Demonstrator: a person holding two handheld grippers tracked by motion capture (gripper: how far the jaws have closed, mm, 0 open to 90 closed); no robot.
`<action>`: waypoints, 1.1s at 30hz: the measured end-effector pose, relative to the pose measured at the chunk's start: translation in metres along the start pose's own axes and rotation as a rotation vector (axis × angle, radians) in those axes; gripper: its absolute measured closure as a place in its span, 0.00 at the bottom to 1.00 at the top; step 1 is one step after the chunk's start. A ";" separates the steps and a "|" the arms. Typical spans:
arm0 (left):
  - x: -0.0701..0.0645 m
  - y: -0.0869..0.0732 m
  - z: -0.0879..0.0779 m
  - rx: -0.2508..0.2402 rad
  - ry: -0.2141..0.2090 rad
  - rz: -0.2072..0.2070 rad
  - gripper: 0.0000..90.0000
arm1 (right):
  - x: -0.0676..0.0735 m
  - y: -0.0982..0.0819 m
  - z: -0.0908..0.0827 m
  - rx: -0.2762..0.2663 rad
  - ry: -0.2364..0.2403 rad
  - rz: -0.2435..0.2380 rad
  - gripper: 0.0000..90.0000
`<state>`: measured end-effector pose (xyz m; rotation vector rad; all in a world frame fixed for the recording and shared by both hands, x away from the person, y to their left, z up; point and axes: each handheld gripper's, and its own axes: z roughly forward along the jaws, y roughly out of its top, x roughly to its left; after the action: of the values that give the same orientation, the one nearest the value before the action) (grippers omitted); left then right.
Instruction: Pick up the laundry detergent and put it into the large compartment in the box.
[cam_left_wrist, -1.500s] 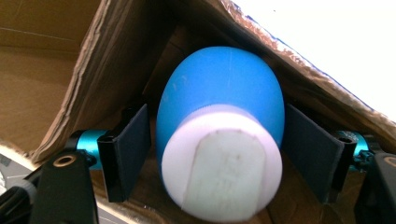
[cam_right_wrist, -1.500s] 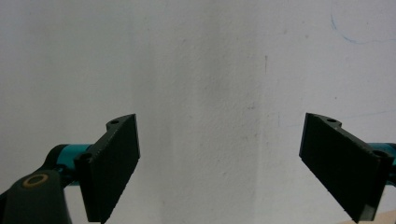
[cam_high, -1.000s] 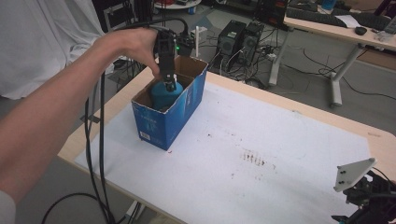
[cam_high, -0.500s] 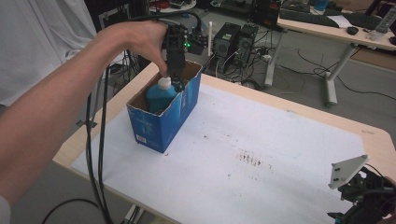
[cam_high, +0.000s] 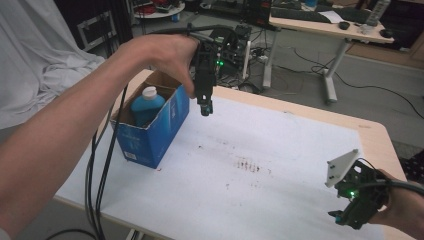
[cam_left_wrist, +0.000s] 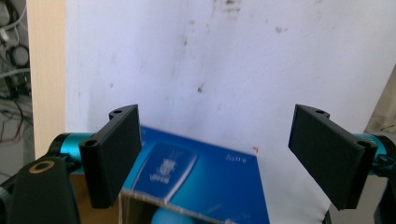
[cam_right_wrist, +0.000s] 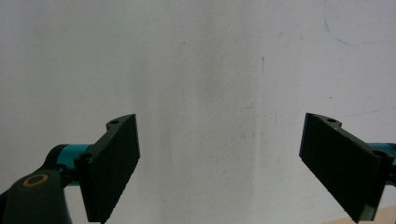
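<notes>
**Bottle dropped in the box, left hand-held gripper pulling clear**

Since the earlier frames, the left hand-held gripper (cam_high: 205, 107) has let go of the blue bottle (cam_high: 146, 104), risen out of the blue cardboard box (cam_high: 159, 131) and shifted right of it; its jaws have just been opening, with nothing between them.

High view: the bottle stands upright inside the box at upper left of centre, its long axis vertical, white cap pointing up. The box's long axis runs from lower left toward upper right on the white-covered worktop (cam_high: 260, 175). The left hand-held gripper hangs jaws-down just right of the box's far end. The right hand-held gripper (cam_high: 345, 216) sits at the lower right corner, well apart.

Left gripper view: the jaws stand wide and empty above the box wall (cam_left_wrist: 205, 175) at bottom centre.

Right gripper view: its jaws gape wide over bare white worktop (cam_right_wrist: 210, 70), holding nothing.

To finish well, I judge the left hand should keep lifting before swinging away, so the jaws don't clip the box rim or tip the bottle.
</notes>
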<state>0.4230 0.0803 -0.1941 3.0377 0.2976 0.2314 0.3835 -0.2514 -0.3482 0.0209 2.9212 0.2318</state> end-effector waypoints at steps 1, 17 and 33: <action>-0.002 0.006 0.002 -0.009 -0.001 0.013 0.19 | 0.000 0.000 0.000 -0.004 -0.003 0.000 0.13; -0.032 0.059 0.062 -0.012 -0.048 0.158 0.16 | -0.001 0.006 0.000 0.005 -0.004 0.004 0.13; -0.045 0.063 0.123 0.011 -0.100 0.119 0.16 | 0.002 0.021 -0.004 -0.009 -0.017 -0.016 0.13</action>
<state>0.4105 0.0015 -0.3158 3.0683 0.1118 0.0851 0.3803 -0.2315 -0.3413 -0.0016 2.9020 0.2403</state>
